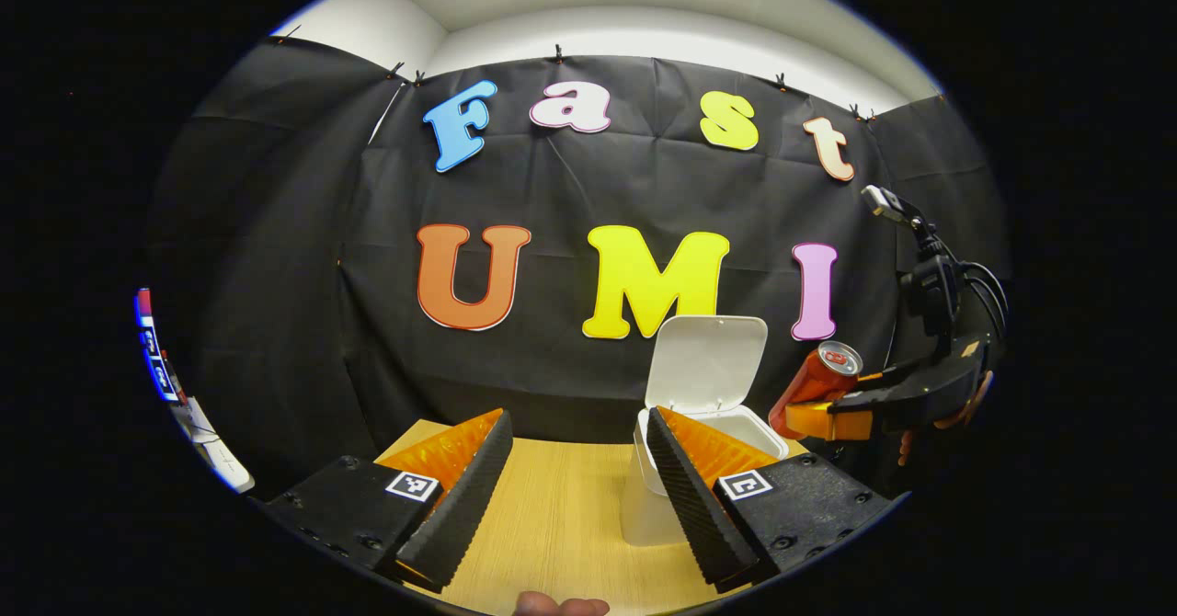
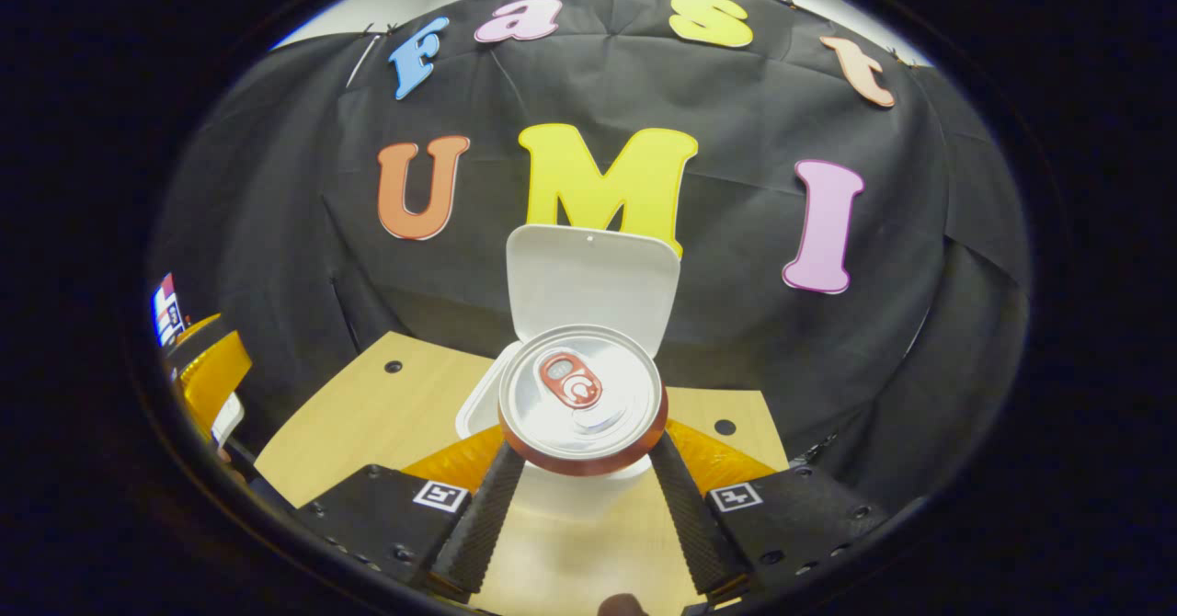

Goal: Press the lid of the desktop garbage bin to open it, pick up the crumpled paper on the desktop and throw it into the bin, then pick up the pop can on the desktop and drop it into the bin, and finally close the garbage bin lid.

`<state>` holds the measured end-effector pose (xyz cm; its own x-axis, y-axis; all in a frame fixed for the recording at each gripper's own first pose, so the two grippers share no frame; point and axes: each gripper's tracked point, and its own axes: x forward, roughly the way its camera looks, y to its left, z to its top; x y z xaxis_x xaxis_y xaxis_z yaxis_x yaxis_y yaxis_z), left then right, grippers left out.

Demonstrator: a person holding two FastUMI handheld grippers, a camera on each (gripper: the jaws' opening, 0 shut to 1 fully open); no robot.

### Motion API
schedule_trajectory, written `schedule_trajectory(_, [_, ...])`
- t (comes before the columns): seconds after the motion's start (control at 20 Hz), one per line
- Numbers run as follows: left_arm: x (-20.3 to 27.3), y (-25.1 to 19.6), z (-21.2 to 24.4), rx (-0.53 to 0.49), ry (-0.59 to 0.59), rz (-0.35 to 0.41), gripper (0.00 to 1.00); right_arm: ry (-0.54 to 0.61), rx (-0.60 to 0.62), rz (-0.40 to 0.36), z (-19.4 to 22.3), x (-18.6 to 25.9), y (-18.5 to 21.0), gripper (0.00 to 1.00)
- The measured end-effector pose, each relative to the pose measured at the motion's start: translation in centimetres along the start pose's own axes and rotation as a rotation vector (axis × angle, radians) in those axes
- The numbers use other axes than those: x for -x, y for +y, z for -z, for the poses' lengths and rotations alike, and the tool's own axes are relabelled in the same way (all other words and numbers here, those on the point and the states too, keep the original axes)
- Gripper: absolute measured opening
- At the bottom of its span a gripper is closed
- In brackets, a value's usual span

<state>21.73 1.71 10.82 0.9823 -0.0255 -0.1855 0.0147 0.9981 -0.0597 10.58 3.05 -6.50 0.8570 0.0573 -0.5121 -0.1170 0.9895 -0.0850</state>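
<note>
The white desktop bin (image 1: 639, 515) stands on the wooden table (image 1: 561, 515) with its lid (image 1: 706, 359) tipped up and back. My left gripper (image 1: 577, 414) is open and holds nothing, low over the table just in front of the bin. To the bin's right, above rim height, my right gripper (image 1: 828, 409) holds the red pop can (image 1: 814, 384) tilted. In the right gripper view my right gripper (image 2: 586, 450) is shut on the pop can (image 2: 581, 400), whose silver top faces the camera. The bin's rim (image 2: 478, 409) and raised lid (image 2: 593, 290) lie directly behind the can.
The table (image 2: 368, 414) has small round holes (image 2: 394, 367) near its far edge. My left gripper (image 2: 207, 377) shows at the far left of the right gripper view. A hand (image 1: 965, 400) grips the right gripper, with a camera mount (image 1: 929, 276) above it.
</note>
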Motion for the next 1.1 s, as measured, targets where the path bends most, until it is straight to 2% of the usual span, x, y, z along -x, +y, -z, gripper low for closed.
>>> schedule_trajectory(0.2, [-0.8, 0.0, -0.1, 0.001, -0.004, -0.016, 0.94, 0.017, -0.004, -0.011, -1.2, -3.8, -0.3, 0.81])
schedule_trajectory(0.5, [-2.2, -0.5, 0.0, 0.011, -0.005, -0.049, 0.95, 0.071, -0.003, -0.058, -0.6, -8.3, 0.0, 0.81])
schedule_trajectory(1.1, [-2.7, -0.6, 1.1, 0.014, 0.027, -0.131, 0.95, 0.119, 0.004, -0.099, 0.4, -12.3, 0.1, 0.8])
